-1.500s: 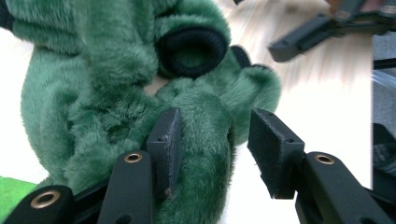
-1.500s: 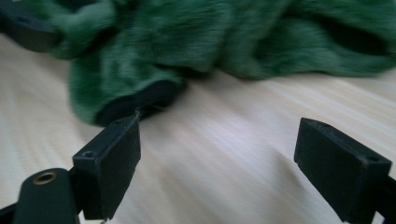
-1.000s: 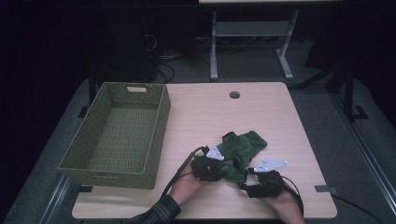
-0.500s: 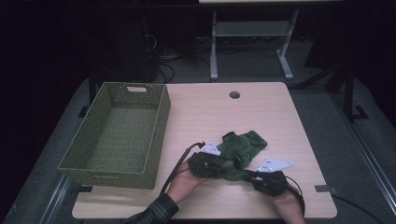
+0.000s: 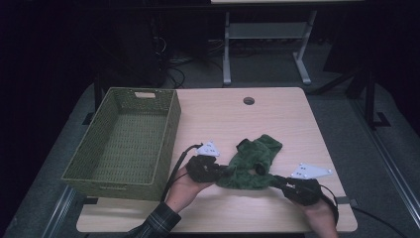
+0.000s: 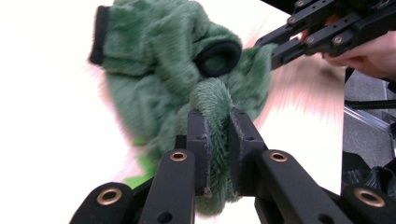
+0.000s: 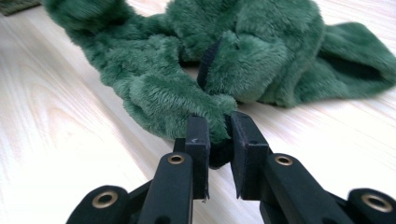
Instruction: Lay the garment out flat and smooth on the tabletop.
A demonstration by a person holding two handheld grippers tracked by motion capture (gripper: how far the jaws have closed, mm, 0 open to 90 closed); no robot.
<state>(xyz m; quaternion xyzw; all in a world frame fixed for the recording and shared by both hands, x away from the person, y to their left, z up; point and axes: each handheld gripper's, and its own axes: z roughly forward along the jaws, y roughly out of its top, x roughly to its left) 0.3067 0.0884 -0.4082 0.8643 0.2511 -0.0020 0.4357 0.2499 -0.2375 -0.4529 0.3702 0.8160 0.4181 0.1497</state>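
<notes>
Inspection, left to right.

Far left: green woven rectangular basket (image 5: 124,144) sits on the light wood tabletop (image 5: 218,119), nothing in it, mouth up. Probable drop point for the garment, judging by its place w/in easy reach of the left hand.

Left hand-held gripper (image 5: 222,171): jaws have just been closing and are now clamped on a fold of the fuzzy green fleece garment w/ black trim (image 5: 252,161). In the left gripper view the pads (image 6: 201,135) pinch a ridge of pile between them; cloth bulges above and hangs below the grip. Hold is near the garment's left edge, approx. level w/ the tabletop.

Centre: garment lies crumpled on the tabletop between both tools, right of the basket, nearer the person's edge. Deep green plush, black ribbed cuff ring (image 6: 218,57) and a black edge band visible. Bunched, not spread; soft, will sag when raised.

Right hand-held gripper (image 5: 278,180): jaws have likewise just been closing; pads (image 7: 198,135) are clamped on a lobe of fleece at the garment's near-right corner, black trim caught in the bite.

Assessment: two-point hold at opposite ends, prob. to lift or stretch the item evenly so it doesn't drag or slip off one side.
</notes>
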